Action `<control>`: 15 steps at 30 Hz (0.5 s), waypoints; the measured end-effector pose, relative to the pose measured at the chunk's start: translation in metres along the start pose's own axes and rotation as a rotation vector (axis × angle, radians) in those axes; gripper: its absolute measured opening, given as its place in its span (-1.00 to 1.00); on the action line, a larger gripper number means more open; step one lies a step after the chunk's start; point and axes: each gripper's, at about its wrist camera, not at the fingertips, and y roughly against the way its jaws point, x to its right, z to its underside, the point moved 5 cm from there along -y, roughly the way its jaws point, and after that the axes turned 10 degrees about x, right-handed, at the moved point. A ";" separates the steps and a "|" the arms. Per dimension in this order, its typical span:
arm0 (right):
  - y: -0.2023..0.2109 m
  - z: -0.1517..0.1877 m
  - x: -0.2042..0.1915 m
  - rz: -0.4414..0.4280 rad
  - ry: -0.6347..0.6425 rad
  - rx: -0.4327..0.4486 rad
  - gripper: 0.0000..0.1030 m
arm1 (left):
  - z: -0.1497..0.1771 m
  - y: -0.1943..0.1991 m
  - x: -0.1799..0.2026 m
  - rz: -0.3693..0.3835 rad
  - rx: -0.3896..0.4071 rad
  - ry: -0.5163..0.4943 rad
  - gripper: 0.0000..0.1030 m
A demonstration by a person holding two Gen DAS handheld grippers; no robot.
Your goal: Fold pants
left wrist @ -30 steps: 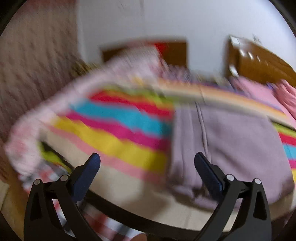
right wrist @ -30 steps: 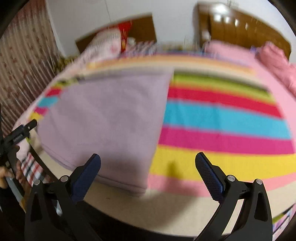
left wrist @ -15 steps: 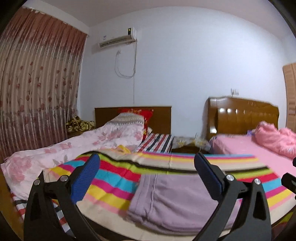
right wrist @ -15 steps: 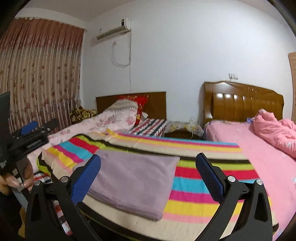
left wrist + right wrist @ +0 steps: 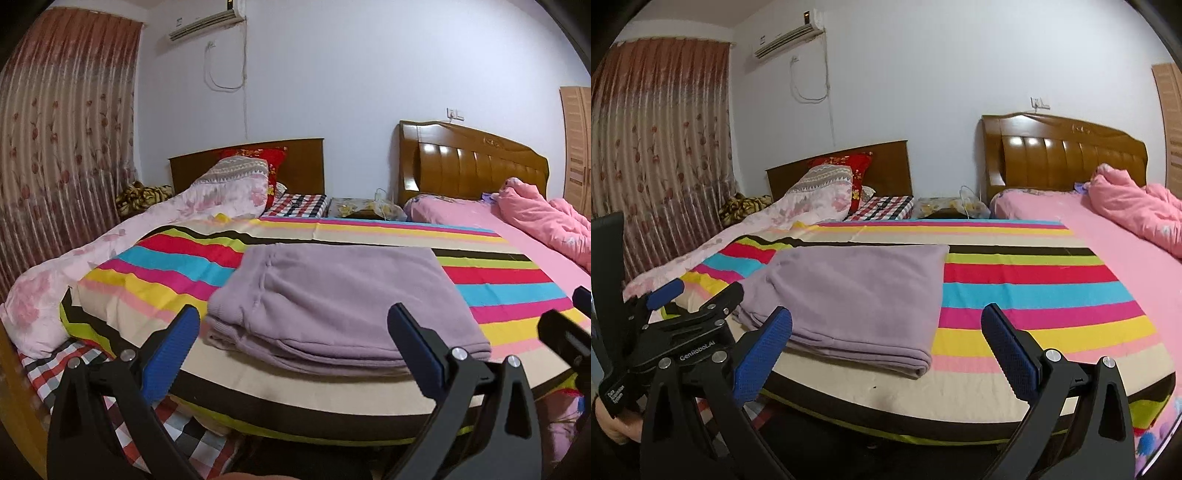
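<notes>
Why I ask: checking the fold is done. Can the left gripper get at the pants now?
Probably yes. The left gripper is open and faces the folded pants on the striped sheet; nothing lies between them, and the right gripper stays off to the side.

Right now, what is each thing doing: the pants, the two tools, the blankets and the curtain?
Purple pants: folded flat on the striped sheet, nothing holding them.
Left tool: open, empty, short of the pants.
Right tool: open, empty.
Striped sheet: spread flat.
Floral quilt: bunched along the left side.
Pink blanket: crumpled on the far bed.
Curtain: drawn shut.
</notes>
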 end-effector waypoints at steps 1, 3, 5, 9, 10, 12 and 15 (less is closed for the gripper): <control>-0.002 0.001 -0.001 -0.004 0.005 -0.004 0.91 | 0.001 0.000 0.002 0.008 0.000 -0.003 0.97; -0.003 0.003 -0.005 -0.008 0.010 -0.009 0.91 | 0.001 -0.001 0.000 0.007 0.003 -0.006 0.97; -0.004 0.003 -0.006 -0.011 0.013 -0.013 0.91 | 0.001 -0.001 0.000 0.009 0.000 -0.004 0.97; -0.005 0.004 -0.005 -0.011 0.011 -0.014 0.91 | 0.001 -0.002 -0.003 0.010 -0.010 0.006 0.97; -0.005 0.005 -0.005 -0.011 0.009 -0.016 0.91 | 0.001 -0.002 -0.003 0.010 -0.012 0.007 0.97; -0.006 0.005 -0.005 -0.012 0.006 -0.020 0.91 | 0.000 -0.003 -0.005 0.011 -0.015 0.010 0.97; -0.006 0.007 -0.005 -0.011 0.007 -0.021 0.91 | 0.000 -0.003 -0.005 0.012 -0.015 0.008 0.97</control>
